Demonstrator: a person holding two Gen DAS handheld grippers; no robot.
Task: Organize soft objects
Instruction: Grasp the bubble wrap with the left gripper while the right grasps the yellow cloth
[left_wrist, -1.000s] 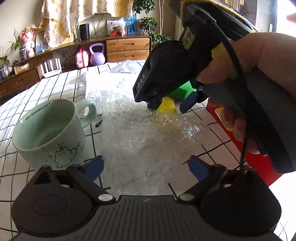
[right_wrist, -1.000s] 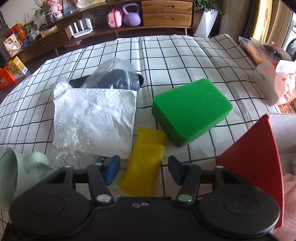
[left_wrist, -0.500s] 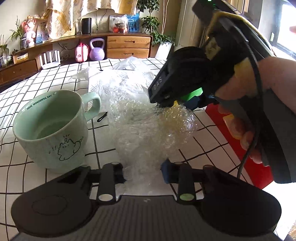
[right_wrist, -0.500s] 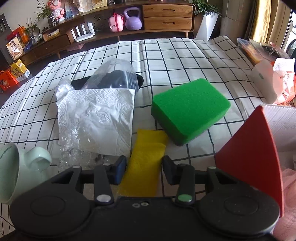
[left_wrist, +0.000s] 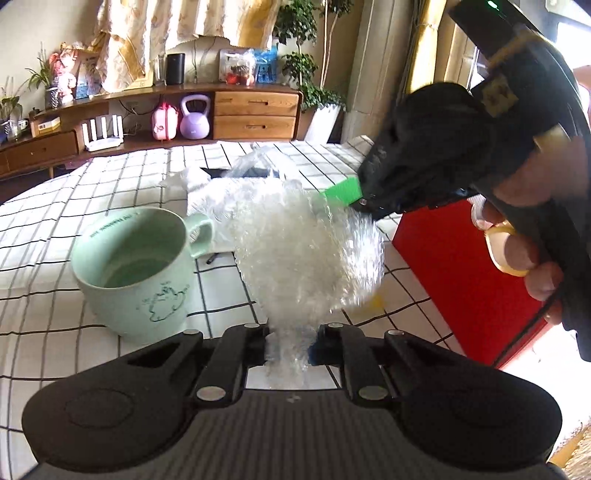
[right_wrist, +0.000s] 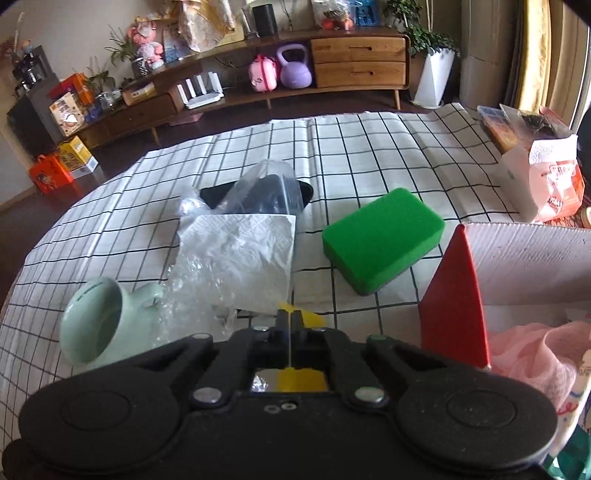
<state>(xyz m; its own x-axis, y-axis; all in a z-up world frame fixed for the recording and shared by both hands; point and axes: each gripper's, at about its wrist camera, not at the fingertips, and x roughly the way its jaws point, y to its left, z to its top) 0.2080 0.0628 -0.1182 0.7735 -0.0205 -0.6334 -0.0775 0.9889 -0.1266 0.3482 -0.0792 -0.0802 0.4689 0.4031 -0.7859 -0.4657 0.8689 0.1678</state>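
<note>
Jaws of the left gripper (left_wrist: 290, 345) are drawn in on a bunched sheet of bubble wrap (left_wrist: 306, 258), pinching its lower end so the rest billows up above the checked tablecloth (left_wrist: 55, 221). The right gripper (right_wrist: 290, 323) has its jaws pressed nearly together, nipping the edge of a thin yellow cloth (right_wrist: 299, 317); only a sliver of that cloth shows past the tips, plus a yellow patch seen through the gripper's frame.

In the left view the bubble wrap hides most of what lies behind it: only a corner of the green sponge (left_wrist: 343, 192) peeks out, and the right gripper's body, held in a hand (left_wrist: 532, 236), covers the rest. A pale green mug (left_wrist: 136, 273) stands just beside the wrap, and a red box (left_wrist: 461, 280) sits to the right, its inside unseen.

The right view shows the whole sponge (right_wrist: 382, 240) lying flat, a white paper napkin (right_wrist: 240, 258) overlapping a clear plastic bag (right_wrist: 266, 188) with something dark inside that is hard to identify, and pink fabric (right_wrist: 532, 350) inside the red box (right_wrist: 456, 295). The mug (right_wrist: 99, 325) appears tilted at the left edge.
</note>
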